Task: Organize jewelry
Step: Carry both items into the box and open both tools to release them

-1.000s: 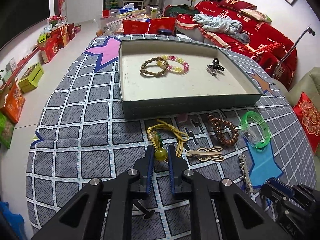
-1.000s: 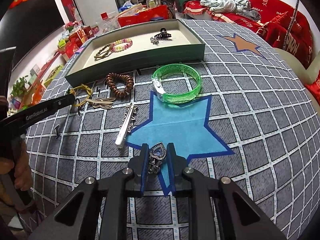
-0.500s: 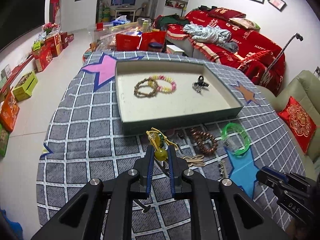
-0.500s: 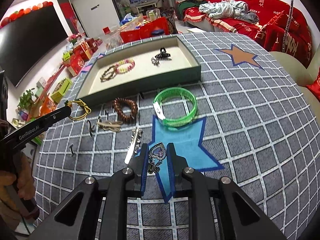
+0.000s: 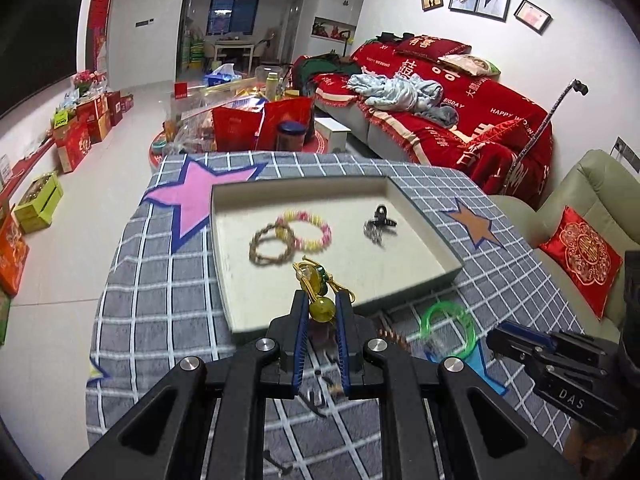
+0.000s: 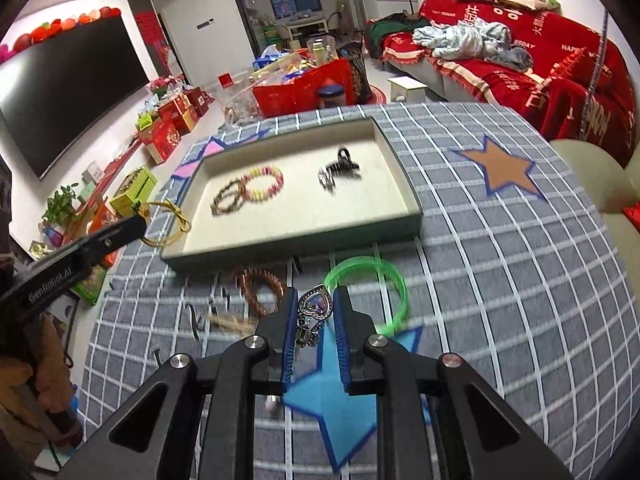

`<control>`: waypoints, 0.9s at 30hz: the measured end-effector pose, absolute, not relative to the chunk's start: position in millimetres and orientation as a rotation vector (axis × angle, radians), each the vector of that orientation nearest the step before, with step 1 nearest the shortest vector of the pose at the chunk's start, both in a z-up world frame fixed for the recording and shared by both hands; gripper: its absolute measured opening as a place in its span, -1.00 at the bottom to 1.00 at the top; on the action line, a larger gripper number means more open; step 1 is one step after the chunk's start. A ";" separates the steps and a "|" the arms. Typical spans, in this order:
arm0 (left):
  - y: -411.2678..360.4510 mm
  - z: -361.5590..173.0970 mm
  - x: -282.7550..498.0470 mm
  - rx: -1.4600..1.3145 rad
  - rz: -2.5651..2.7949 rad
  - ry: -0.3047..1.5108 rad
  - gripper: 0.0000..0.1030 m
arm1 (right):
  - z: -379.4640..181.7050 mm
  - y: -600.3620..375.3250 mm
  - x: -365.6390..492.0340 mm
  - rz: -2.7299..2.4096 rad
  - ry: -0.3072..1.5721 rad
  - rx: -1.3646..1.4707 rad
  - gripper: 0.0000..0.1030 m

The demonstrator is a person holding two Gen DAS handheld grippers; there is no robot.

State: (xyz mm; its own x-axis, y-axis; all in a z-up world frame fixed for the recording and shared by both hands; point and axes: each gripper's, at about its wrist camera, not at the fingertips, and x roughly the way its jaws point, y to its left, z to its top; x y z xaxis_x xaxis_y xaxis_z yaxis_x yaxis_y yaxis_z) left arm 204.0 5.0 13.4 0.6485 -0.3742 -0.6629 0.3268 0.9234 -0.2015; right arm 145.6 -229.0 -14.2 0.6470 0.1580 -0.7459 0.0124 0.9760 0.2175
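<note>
My left gripper (image 5: 322, 305) is shut on a yellow cord bracelet with a green bead (image 5: 320, 307), held in the air over the near edge of the shallow tray (image 5: 448, 258). My right gripper (image 6: 315, 307) is shut on a heart-shaped pendant (image 6: 315, 305), held above the table near the green bangle (image 6: 368, 292). The tray (image 6: 412, 204) holds a brown braided bracelet (image 5: 270, 242), a pink-yellow bead bracelet (image 5: 310, 230) and a black hair claw (image 5: 379, 220). The left gripper with the yellow cord (image 6: 166, 220) shows at the left of the right wrist view.
On the checked cloth in front of the tray lie a brown spiral hair tie (image 6: 262, 290), a beige clip (image 6: 232, 322) and small dark hairpins (image 6: 194, 320). A blue star patch (image 6: 340, 404) lies under my right gripper. A red sofa (image 5: 460, 120) stands behind the table.
Both grippers have risen from the table with their items. The left one has carried the yellow cord bracelet forward to the tray's near edge. The right one has lifted the pendant.
</note>
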 end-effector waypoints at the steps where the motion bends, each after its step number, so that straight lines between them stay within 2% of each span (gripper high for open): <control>1: 4.2 13.7 208.2 -0.068 -0.400 0.767 -0.40 | -12.0 -229.1 153.1 0.089 0.862 0.211 -0.62; 10: -6.3 1.6 257.0 -0.068 -0.416 0.806 -0.40 | -9.7 -225.6 224.8 0.125 0.878 0.216 -0.62; 27: -21.3 -57.2 313.3 -0.001 -0.383 0.964 -0.40 | -75.2 -210.6 320.7 0.126 1.015 0.207 -0.62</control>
